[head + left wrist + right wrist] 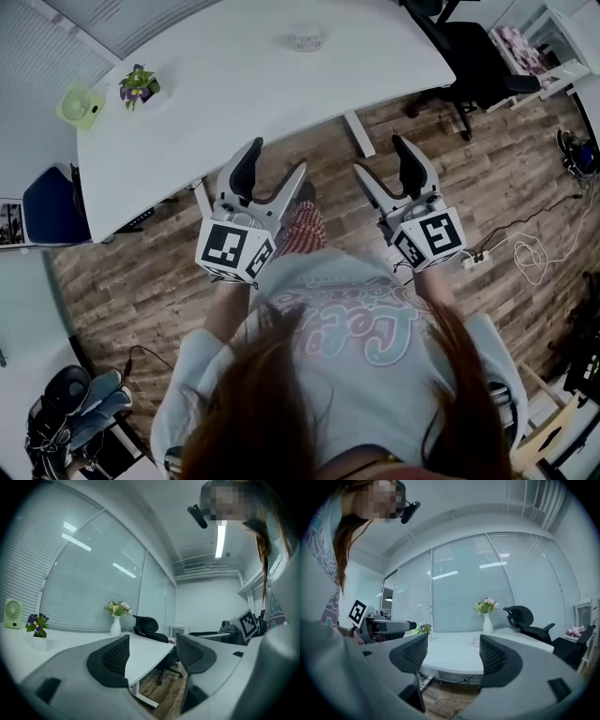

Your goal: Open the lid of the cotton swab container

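The cotton swab container [307, 37] is a small round lidded tub far back on the white table [253, 94]. It also shows small and faint past the jaws in the right gripper view [476, 642]. My left gripper [275, 159] and right gripper [382, 157] hover side by side over the wood floor, short of the table's near edge and well away from the container. Both stand open with nothing between their fingers. In the left gripper view the gripper [152, 656] frames the table corner. In the right gripper view the gripper [452, 656] frames the tabletop.
A green fan [80, 103] and a small flower pot [138, 86] sit at the table's left end. A white vase of flowers [487, 620] stands on the table. Black office chairs [473, 56] are at the right. Cables and a power strip [525, 248] lie on the floor.
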A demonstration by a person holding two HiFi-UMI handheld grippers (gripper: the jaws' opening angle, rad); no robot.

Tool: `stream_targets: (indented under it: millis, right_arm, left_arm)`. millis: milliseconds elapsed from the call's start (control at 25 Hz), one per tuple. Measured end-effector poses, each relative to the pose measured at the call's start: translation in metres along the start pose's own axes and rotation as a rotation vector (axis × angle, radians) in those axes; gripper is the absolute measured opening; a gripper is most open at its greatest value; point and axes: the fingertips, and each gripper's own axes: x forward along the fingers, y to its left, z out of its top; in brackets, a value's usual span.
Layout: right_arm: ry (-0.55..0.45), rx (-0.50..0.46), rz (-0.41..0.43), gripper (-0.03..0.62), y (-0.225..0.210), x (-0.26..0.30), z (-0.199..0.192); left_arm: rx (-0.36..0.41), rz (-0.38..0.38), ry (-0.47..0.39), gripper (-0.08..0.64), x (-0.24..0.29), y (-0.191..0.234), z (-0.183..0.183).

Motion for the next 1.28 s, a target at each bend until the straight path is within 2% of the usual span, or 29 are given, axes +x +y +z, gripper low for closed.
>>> stream_targets:
  millis: [200, 840, 1280]
  right_arm:
    - [-0.007, 0.005, -0.014, 0.331, -0.023, 0.036, 0.006]
    - [0.007, 0.024, -0.076, 0.331, -0.080, 0.124, 0.018]
    - [0.009, 0.008, -0.073, 0.331, -0.102, 0.188, 0.029]
  left_arm:
    - [-0.005, -0.006, -0.024, 0.285, 0.034, 0.034, 0.009]
    - [-0.006, -0.059, 0.011, 0.285, 0.114, 0.106, 0.020]
    - [-0.013, -0.068, 0.009, 0.285, 0.153, 0.158, 0.029]
